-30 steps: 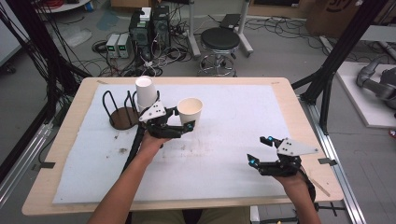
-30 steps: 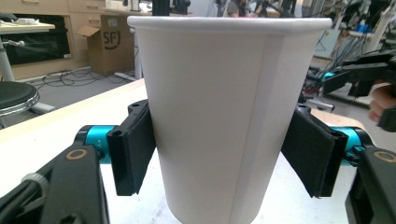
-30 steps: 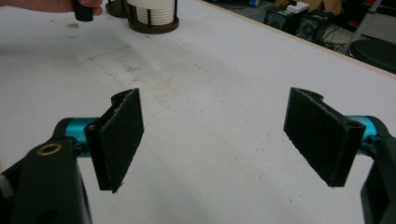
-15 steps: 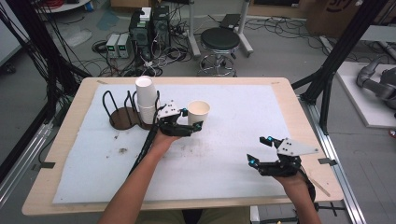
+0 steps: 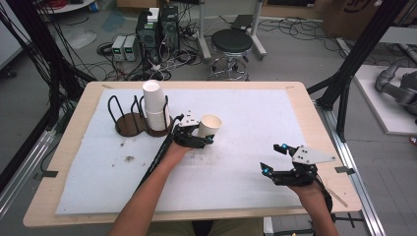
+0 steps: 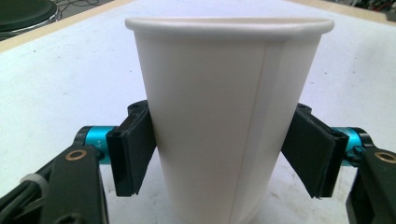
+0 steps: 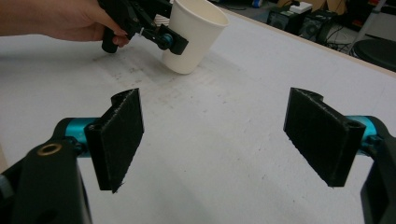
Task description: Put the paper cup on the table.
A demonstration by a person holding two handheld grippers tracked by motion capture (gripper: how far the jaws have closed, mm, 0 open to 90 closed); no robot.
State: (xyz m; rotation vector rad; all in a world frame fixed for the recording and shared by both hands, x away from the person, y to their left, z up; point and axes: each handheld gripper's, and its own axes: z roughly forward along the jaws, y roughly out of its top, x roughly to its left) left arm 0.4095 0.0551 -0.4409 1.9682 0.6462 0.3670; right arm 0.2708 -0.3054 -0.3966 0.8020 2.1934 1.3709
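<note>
white paper cup upright, just right of black wire cup rack | left gripper clamps its sides | right gripper agape, empty, well right of rack

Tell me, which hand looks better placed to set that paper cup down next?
Probably the left: its tongs already clamp the paper cup from both sides. The right tongs are open over bare table, well away.
</note>
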